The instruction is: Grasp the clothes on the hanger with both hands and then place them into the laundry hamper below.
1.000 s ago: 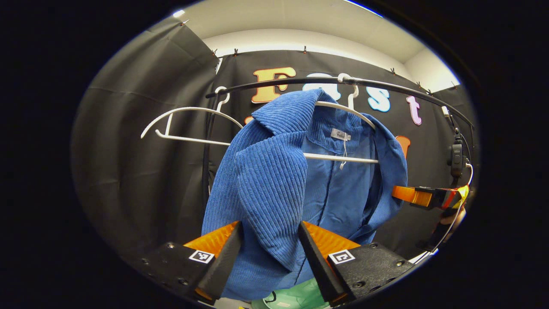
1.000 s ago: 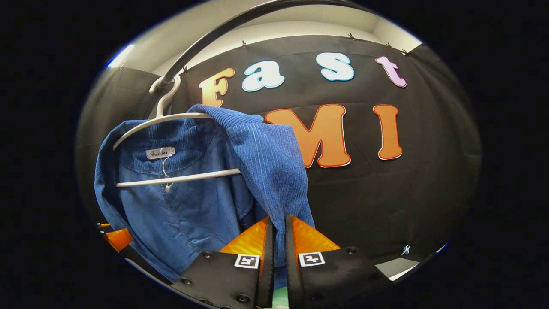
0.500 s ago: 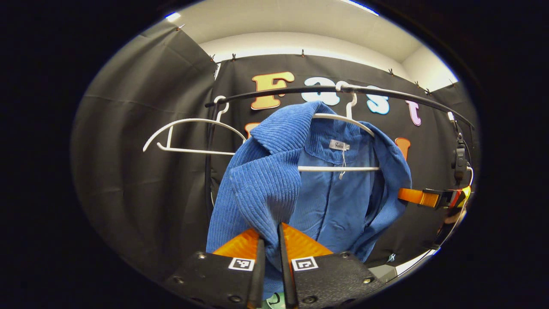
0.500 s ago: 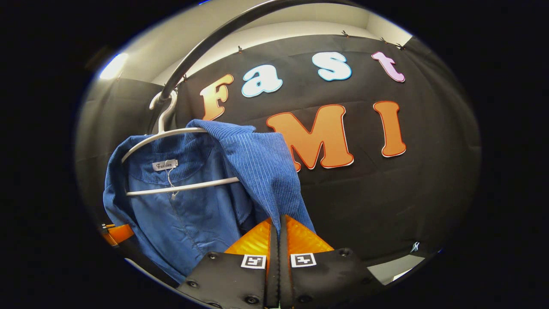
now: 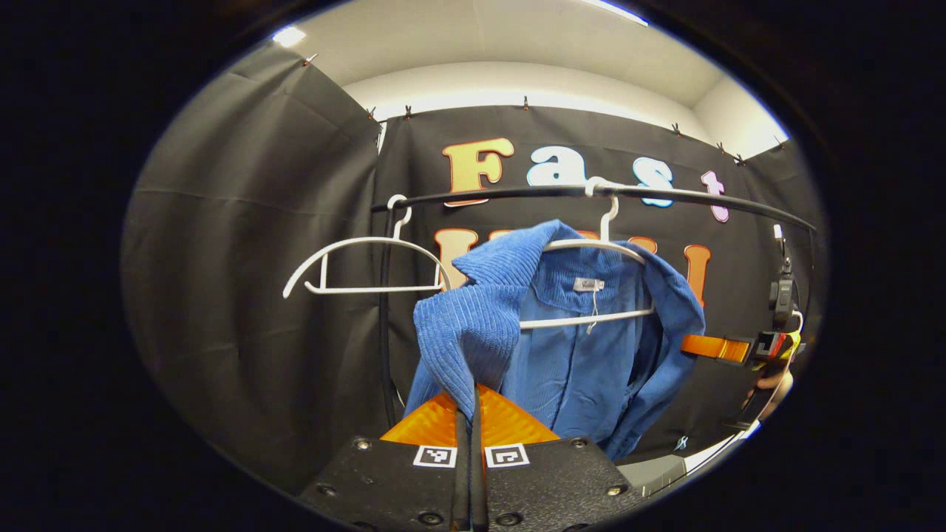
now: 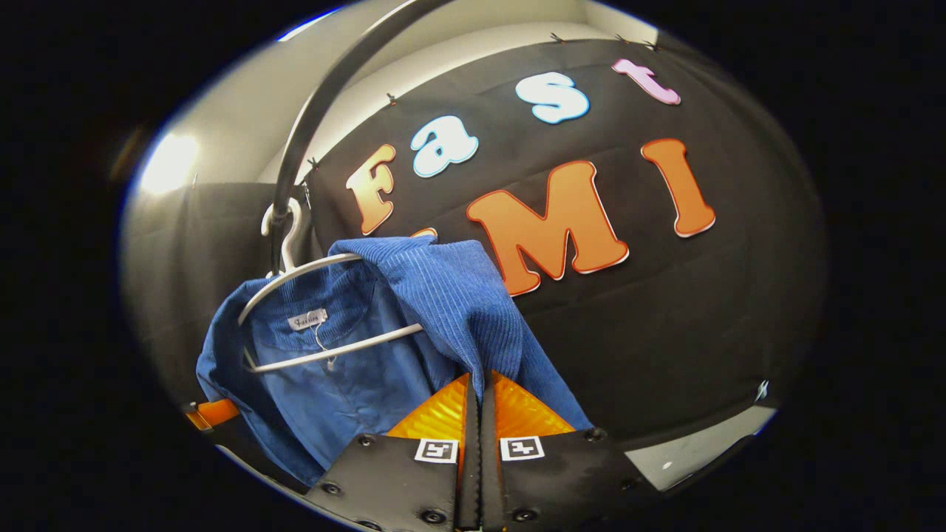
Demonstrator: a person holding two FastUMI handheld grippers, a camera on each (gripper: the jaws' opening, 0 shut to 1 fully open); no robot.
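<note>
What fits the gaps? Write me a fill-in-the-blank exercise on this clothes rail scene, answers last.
1. The left gripper is shut on the blue ____.
2. The blue jacket hangs on a ____ hanger.
3. Beside it on the black rail, the second hanger is ____.
4. The right gripper is ____ on the jacket's fabric.

Answers: jacket; white; empty; shut
</note>
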